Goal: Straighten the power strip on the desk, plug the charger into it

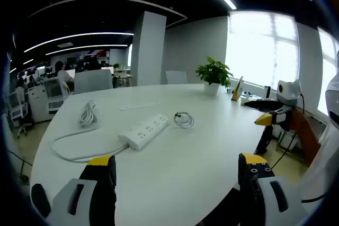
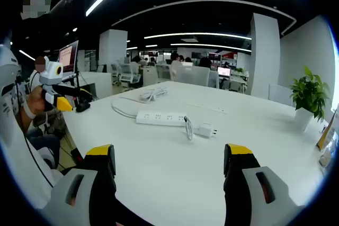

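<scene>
Left gripper (image 1: 176, 170): your jaws stand wide apart at the bottom of the left gripper view, nothing between them, over the near edge of the surface (image 1: 201, 146).
Right gripper (image 2: 172, 161): your jaws gape wide too, nothing held, over the white surface in the right gripper view.
Other gripper: your right gripper shows at the right of the left gripper view, yellow tips, off the surface edge; your left gripper shows at the left of the right gripper view, held in your hand (image 2: 33, 101).
Power strip (image 1: 143, 130): white, lies flat mid-surface, at a slant in the left gripper view, well ahead of both grippers. Its cord (image 1: 69, 149) loops toward the near left edge.
Charger (image 2: 205, 129): white block lying just beside the right end of the power strip in the right gripper view, its coiled cable (image 1: 184, 119) next to it. Not plugged in.
Second cable (image 1: 87, 114): white bundle, farther left on the surface, apart from the strip.
Plant (image 1: 214, 73): potted, at the far edge of the surface.
Background: office desks, chairs, seated people, bright window (image 1: 259, 48).
</scene>
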